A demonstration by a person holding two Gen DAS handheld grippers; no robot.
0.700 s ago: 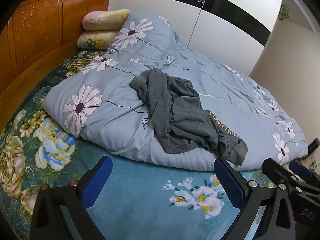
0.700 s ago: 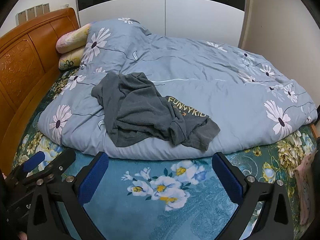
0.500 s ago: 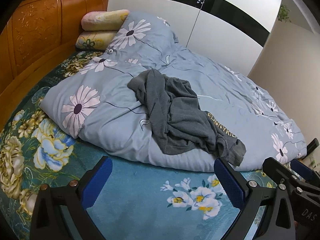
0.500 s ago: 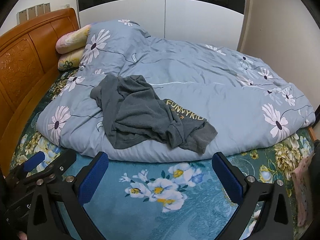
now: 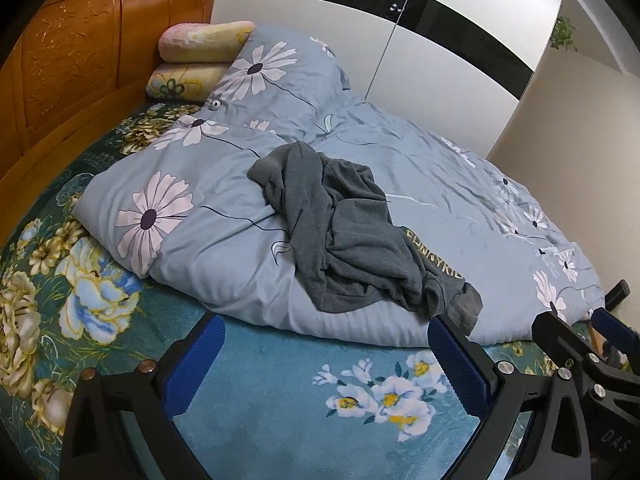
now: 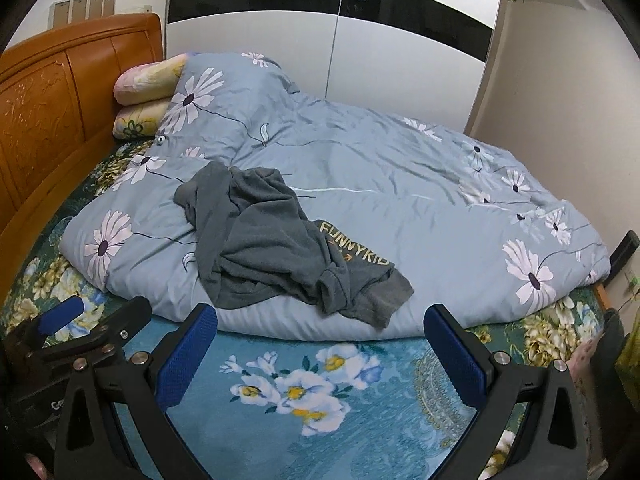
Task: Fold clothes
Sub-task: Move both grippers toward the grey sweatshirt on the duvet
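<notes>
A crumpled gray shirt [image 5: 352, 236] lies on the blue flower quilt [image 5: 224, 240], just ahead of both hand-held grippers. Its long side runs from far left to near right, with the gold letters at the near right end. The left hand-held gripper [image 5: 328, 360] and the right hand-held gripper [image 6: 320, 348] are both wide apart, holding nothing. Two pillows [image 5: 192, 60] sit far left by the wooden headboard [image 5: 72, 64].

shirt [image 5: 352, 236] on duvet [image 5: 224, 248] – duvet on bed [image 5: 280, 392] | pillows [image 5: 192, 60] behind, against headboard [image 5: 80, 60]

Floral bed [image 5: 256, 412], blue duvet [image 5: 224, 264], stacked pillows [image 5: 200, 42]
</notes>
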